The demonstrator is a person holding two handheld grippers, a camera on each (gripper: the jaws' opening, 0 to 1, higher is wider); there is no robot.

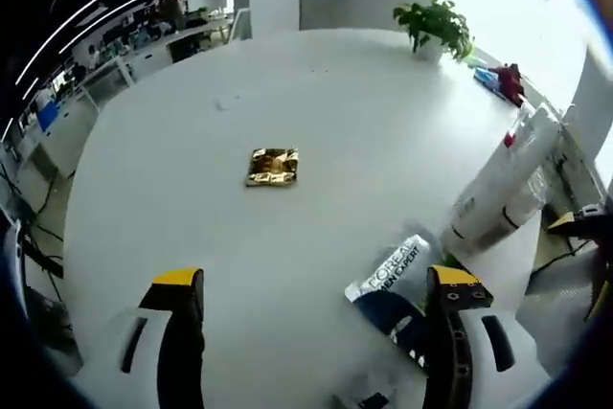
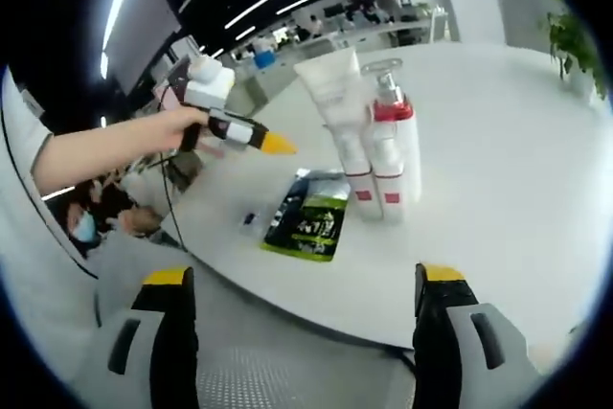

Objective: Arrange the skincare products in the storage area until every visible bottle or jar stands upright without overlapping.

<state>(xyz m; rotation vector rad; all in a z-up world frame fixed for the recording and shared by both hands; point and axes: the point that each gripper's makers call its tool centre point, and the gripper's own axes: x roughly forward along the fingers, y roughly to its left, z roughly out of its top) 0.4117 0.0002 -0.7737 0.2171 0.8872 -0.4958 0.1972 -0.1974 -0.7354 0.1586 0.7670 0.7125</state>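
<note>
Both the left gripper (image 1: 311, 308) and right gripper (image 2: 306, 308) hang wide open and empty above the table (image 1: 316, 102). The pump bottle (image 2: 395, 146) and tube (image 2: 335, 112) stand upright together near the table edge, likely already placed, while the L'Oreal sachet (image 2: 308, 215) lies flat just beside them.

L view: sachet (image 1: 400, 286) partly hidden behind own right jaw, lower print unreadable. Gold packet (image 1: 273, 167) mid bench, label too small to read. Bottles (image 1: 505, 182) at right blurred, smeared by lens, count unclear. Red/blue items (image 1: 503, 80) at far edge too small to id.

R view: small dark item (image 2: 250, 219) beside green sachet (image 2: 312, 219) too small to tell. Bottle (image 2: 395, 146) labels unreadable. Other gripper (image 2: 251, 136) in hand (image 2: 172, 129), jaw gap can't tell. Background office blurred.
</note>
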